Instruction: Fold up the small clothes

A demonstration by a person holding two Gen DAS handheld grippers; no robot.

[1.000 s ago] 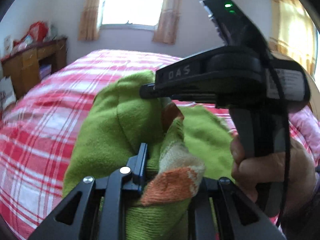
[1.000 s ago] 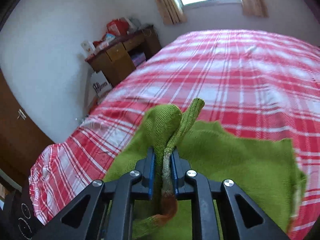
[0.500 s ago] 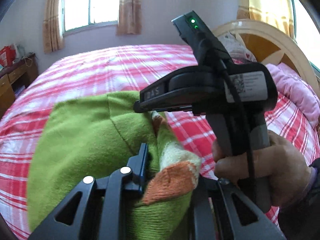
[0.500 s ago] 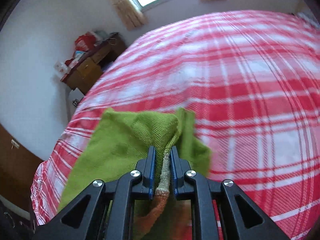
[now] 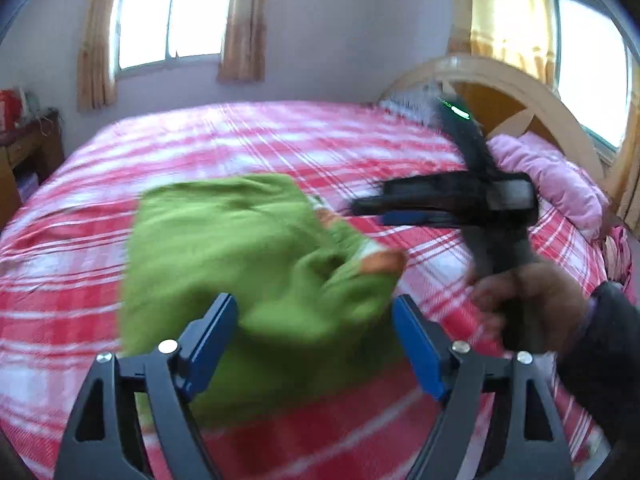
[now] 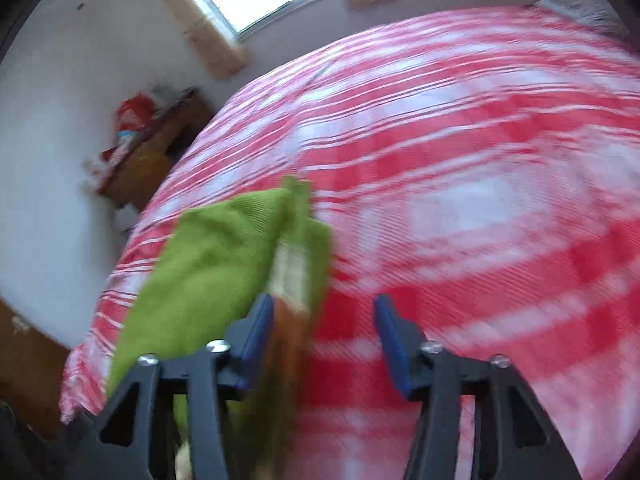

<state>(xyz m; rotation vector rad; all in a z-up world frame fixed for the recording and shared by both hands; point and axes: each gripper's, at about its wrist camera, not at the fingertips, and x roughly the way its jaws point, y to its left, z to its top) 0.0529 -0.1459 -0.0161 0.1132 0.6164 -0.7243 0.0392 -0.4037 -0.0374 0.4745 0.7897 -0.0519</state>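
A small green knit garment (image 5: 248,256) with an orange and white cuff (image 5: 380,260) lies folded on the red plaid bed (image 5: 280,140). My left gripper (image 5: 316,340) is open, its blue pads either side of the garment's near edge. In the left wrist view the right gripper (image 5: 360,210) hangs at the garment's right side. In the right wrist view my right gripper (image 6: 324,344) is open; the garment (image 6: 216,264) lies left of it, its cuff (image 6: 292,272) against the left pad. Both views are blurred.
A wooden desk (image 6: 152,152) with red clutter stands at the bed's left side. A curved wooden headboard (image 5: 500,80) and a pink pillow (image 5: 552,176) are at the right. Curtained windows (image 5: 172,20) are behind the bed.
Both grippers have opened and let go of the green garment, which now lies on the bed. The right gripper has pulled away to the right.
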